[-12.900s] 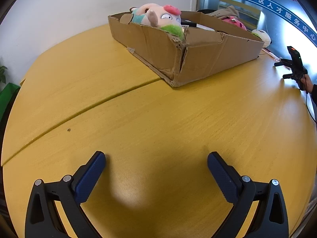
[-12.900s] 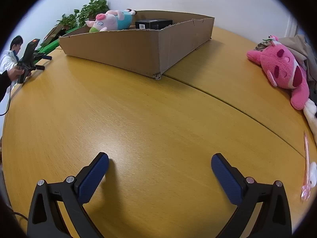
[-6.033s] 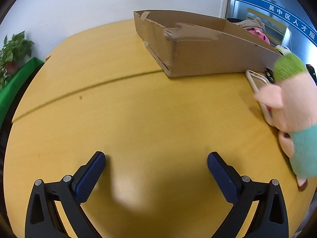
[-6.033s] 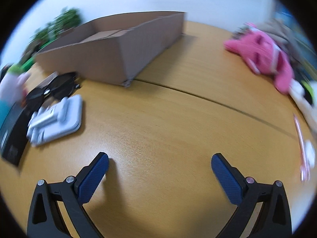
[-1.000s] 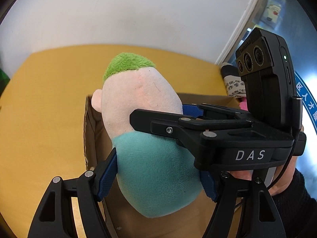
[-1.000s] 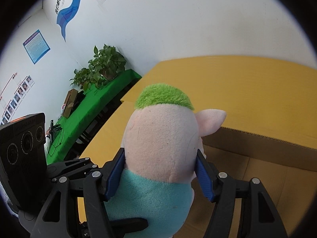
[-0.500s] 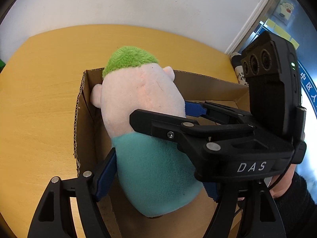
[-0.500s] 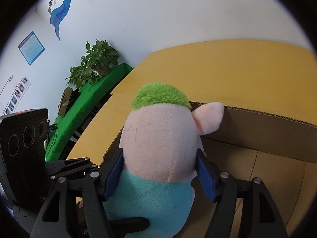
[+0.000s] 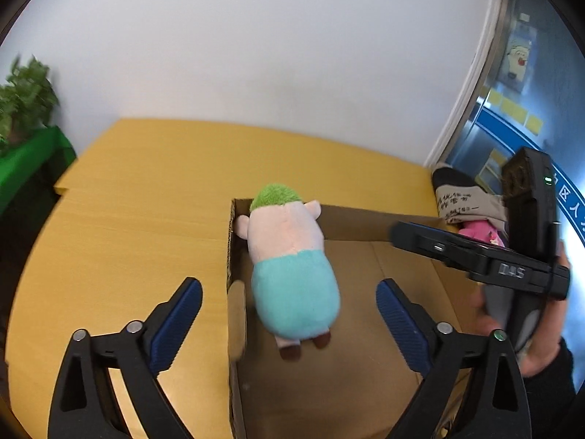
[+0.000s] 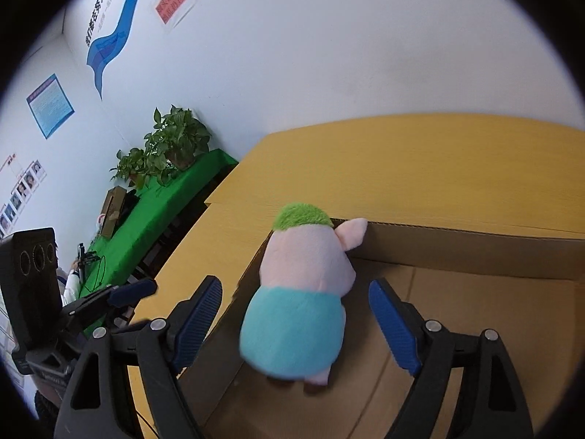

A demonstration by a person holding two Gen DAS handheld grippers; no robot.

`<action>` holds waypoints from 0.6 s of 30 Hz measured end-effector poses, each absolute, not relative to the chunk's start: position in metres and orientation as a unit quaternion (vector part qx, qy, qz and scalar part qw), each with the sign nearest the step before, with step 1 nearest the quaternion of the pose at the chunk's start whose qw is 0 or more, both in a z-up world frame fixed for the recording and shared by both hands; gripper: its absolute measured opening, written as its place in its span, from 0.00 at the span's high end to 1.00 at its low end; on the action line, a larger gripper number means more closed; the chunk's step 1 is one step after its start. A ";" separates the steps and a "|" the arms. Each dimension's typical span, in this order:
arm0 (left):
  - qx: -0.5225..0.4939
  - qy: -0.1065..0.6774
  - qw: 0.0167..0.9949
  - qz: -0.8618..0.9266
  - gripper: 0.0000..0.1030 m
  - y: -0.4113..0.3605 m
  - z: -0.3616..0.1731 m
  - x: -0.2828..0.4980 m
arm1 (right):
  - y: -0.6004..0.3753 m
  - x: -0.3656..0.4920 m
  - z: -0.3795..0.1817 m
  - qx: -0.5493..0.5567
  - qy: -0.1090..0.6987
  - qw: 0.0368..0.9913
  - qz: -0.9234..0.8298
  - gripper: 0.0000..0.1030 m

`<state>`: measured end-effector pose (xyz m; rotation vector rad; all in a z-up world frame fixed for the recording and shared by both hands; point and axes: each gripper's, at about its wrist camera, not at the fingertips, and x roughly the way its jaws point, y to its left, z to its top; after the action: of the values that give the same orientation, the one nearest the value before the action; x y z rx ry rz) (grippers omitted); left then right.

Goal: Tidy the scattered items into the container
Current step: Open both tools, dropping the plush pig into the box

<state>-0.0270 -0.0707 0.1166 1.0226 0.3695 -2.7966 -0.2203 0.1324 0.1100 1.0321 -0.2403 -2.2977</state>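
Observation:
A plush pig (image 9: 289,259) with green hair and a teal body lies inside the cardboard box (image 9: 365,234), in its near-left corner, head against the far wall. It also shows in the right wrist view (image 10: 303,300). My left gripper (image 9: 289,314) is open above it, its fingers clear of the toy. My right gripper (image 10: 296,314) is open too, its jaws spread on either side of the pig without touching. The right gripper's body (image 9: 512,256) shows at the right in the left wrist view.
The box (image 10: 475,252) sits on a yellow wooden table (image 9: 128,219). A pink plush (image 9: 479,232) and a grey cloth (image 9: 464,201) lie beyond the box's right end. A green-covered bench with potted plants (image 10: 168,150) stands by the wall.
Both grippers have opened and let go of the plush pig. It now rests in the box, and both grippers have drawn back from it.

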 end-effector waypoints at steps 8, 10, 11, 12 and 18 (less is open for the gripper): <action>0.274 0.090 0.100 -0.952 0.00 -0.002 0.148 0.074 | 0.145 -0.084 0.140 0.364 -0.057 0.270 -0.889 0.17; 0.270 0.095 0.103 -0.953 0.00 0.013 0.148 0.098 | 0.150 -0.060 0.131 0.373 -0.060 0.259 -0.889 0.17; 0.275 0.099 0.101 -0.951 0.00 0.019 0.141 0.104 | 0.153 -0.049 0.127 0.377 -0.056 0.251 -0.890 0.17; 0.280 0.099 0.100 -0.950 0.00 0.023 0.136 0.107 | 0.155 -0.040 0.124 0.378 -0.051 0.242 -0.892 0.17; 0.281 0.101 0.096 -0.949 0.00 0.045 0.132 0.132 | 0.173 0.020 0.128 0.363 -0.027 0.214 -0.907 0.17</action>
<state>0.1321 0.0445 0.1315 0.8331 0.2985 -2.8125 0.0202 0.1732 0.1280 1.0060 -0.0759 -2.5148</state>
